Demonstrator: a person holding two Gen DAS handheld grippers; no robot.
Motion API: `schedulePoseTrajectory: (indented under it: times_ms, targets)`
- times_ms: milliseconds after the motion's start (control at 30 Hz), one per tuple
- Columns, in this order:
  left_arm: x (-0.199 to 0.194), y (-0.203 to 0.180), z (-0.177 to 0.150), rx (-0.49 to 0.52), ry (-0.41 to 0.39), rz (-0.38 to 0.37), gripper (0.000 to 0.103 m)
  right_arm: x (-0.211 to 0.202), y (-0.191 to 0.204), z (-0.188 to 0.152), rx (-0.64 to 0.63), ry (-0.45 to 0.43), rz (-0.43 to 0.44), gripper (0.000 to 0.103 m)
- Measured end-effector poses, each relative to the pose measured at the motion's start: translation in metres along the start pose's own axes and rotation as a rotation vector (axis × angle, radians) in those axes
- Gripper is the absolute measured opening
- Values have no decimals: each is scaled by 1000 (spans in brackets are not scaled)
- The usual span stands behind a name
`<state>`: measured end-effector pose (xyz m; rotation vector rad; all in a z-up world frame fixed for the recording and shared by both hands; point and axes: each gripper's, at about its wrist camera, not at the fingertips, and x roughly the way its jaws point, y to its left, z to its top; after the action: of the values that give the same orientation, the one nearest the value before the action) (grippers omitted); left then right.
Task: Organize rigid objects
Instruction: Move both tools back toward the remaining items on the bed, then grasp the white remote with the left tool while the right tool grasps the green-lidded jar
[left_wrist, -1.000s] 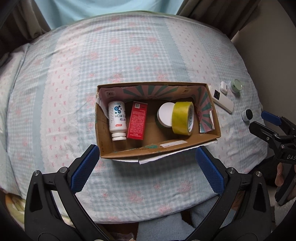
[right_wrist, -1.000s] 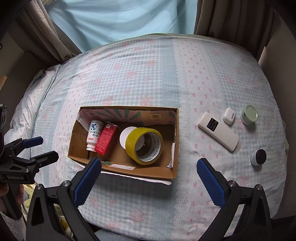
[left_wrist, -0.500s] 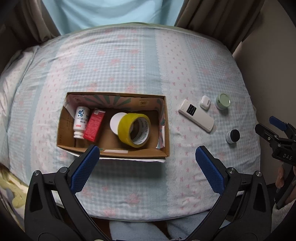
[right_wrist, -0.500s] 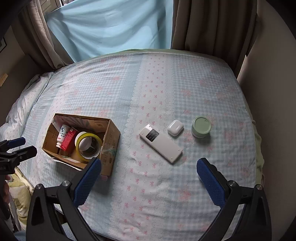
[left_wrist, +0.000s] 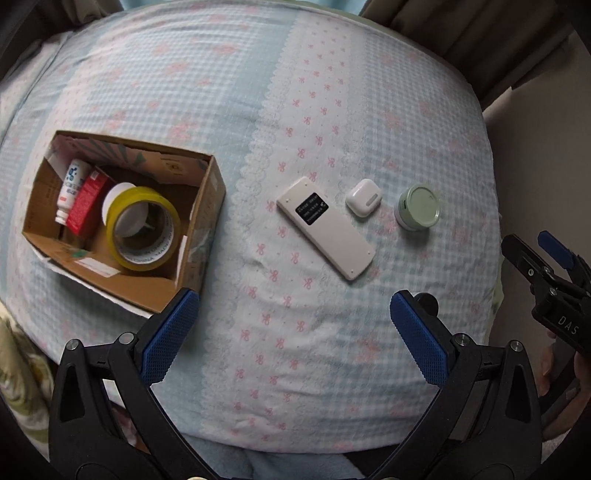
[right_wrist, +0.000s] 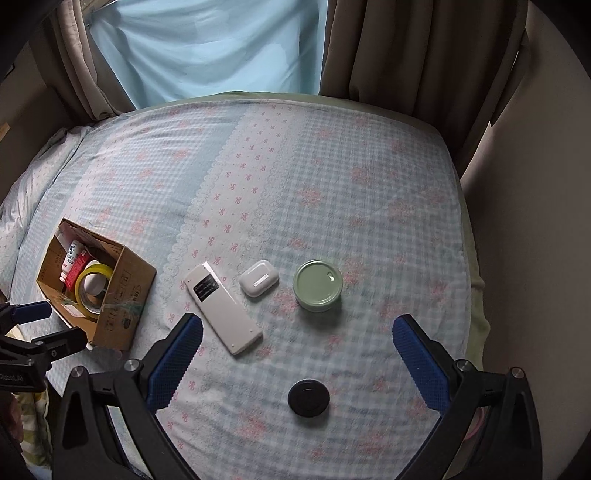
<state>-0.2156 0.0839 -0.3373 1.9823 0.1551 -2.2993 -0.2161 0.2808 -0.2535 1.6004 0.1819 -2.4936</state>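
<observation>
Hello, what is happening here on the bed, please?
A person is sorting small objects into a cardboard box with two handheld grippers, both open and empty. The box holds a yellow tape roll, a red carton and a white bottle. A remote, earbud case, green-lidded jar and black-lidded jar remain outside; the right gripper is nearest the last.

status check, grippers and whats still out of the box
Left gripper and right gripper open, empty. Remote, earbud case, green jar, black-lidded jar outside box. Path unobstructed.
</observation>
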Motion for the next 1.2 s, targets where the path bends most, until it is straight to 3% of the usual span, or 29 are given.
schedulePoseTrajectory:
  times_ms: [200,467,700,900,1033,1200]
  targets:
    - [75,-10,17,-164,122,-23,103,52,-24,5,-32,54,-15,103]
    - [153,-9,34,-369,256,23,103,114,-28,8,-103,165,-19,103]
    - [194,-6,42,-511,313,85,103,151,-15,6,-190,193,-54,103]
    - [209,-10,34,-605,320,85,103,172,-6,2,-243,188,-80,103]
    - [221,-16,33,-627,350,93,88,181,-6,2,-250,195,-88,103]
    - [223,-18,33,-655,335,102,87,191,-7,3,-237,202,-81,102]
